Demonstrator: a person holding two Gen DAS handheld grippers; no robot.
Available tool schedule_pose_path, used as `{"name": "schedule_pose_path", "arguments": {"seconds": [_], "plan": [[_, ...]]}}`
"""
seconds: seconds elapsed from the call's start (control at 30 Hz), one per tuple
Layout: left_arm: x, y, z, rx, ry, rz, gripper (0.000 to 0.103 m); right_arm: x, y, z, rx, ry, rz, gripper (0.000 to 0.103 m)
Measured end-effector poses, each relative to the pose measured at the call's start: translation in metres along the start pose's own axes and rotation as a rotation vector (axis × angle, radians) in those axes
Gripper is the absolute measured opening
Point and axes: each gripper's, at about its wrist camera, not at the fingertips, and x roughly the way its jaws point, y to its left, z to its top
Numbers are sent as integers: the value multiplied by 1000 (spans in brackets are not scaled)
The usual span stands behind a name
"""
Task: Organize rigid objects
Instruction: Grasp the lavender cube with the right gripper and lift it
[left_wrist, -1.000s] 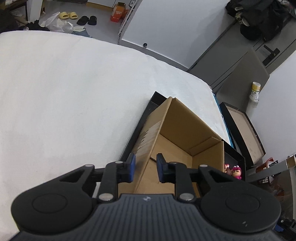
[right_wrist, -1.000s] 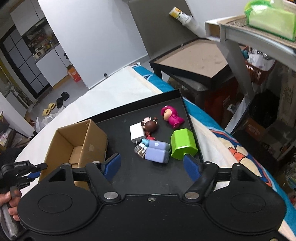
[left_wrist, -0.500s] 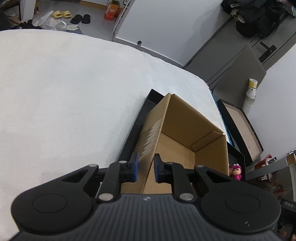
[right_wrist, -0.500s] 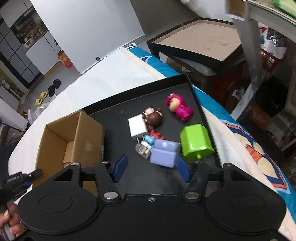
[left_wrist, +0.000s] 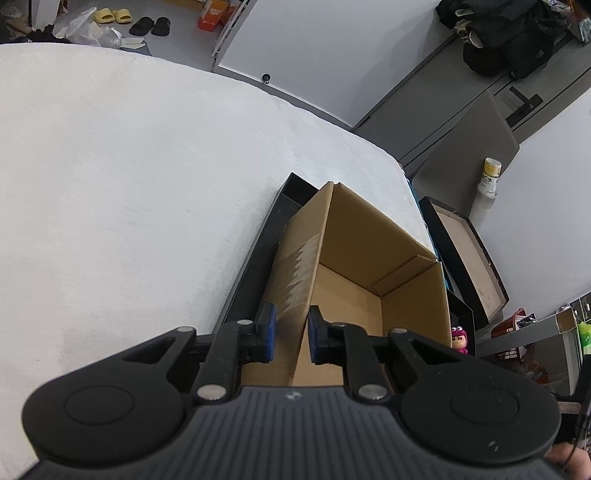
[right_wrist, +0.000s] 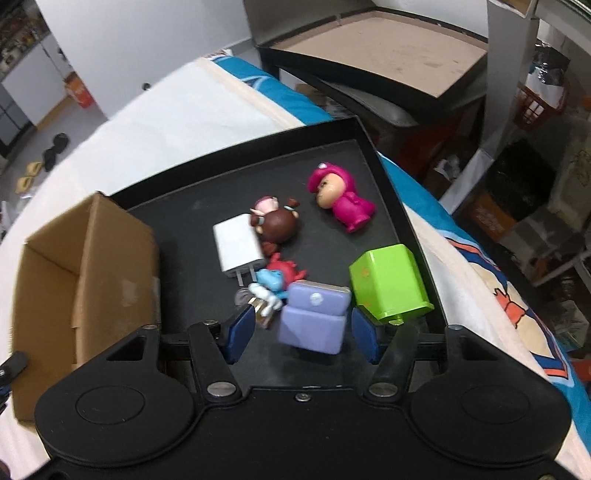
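Straddling purple block (right_wrist: 314, 320): right gripper (right_wrist: 303, 334), jaws just narrowed, pads clear of both sides, nothing held. Block lilac, boxy, pale top edge, on black tray (right_wrist: 207, 184) beside green cube (right_wrist: 386, 282). Left gripper (left_wrist: 291, 334) pinched shut on cardboard box (left_wrist: 373, 258) wall; box brown, open-topped, at tray's end.

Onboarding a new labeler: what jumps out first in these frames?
The bright toys on the black tray: a pink figure at the far side, a green block near the right edge, and a purple block between the right gripper's open fingers. The left gripper pinches the wall of the cardboard box.
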Motion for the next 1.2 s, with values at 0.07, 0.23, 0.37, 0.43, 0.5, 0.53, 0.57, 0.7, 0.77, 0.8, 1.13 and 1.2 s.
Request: {"name": "schedule_pose_path", "arguments": {"seconds": [0.07,0.23,0.37,0.43,0.5,0.53,0.57,0.7,0.77,0.8,1.13,1.2], "plan": [[0,-1,0,11,-1,0,16,7,-1,0,12,12,-21,58],[4,-12,-4,99,-5,39,16,24,5,-1,2,34,-35,57],[6,-12,-3,109,-4,45,16,36,7,-6,-22,48,-69,45],[6,-11,-3,105,-3,41,16,31,9,-8,-44,30,-69,44],[6,-11,-3,104,-4,40,16,25,9,-9,-52,26,-63,44],[6,-11,-3,103,-5,39,16,22,9,-9,-48,27,-50,43],[6,-11,-3,102,-5,38,16,20,8,-9,-45,26,-37,43],[5,-8,-5,99,-8,30,16,6,10,-7,-56,-3,-31,43],[5,-8,-5,101,-8,28,16,-1,12,-6,-58,-11,-26,43],[5,-8,-5,101,-8,27,16,-6,13,-5,-58,-14,-22,43],[3,-5,-4,103,-7,15,17,-40,32,0,-94,-64,19,43],[1,-5,-5,107,-8,14,17,-46,37,1,-97,-71,28,44]]}}
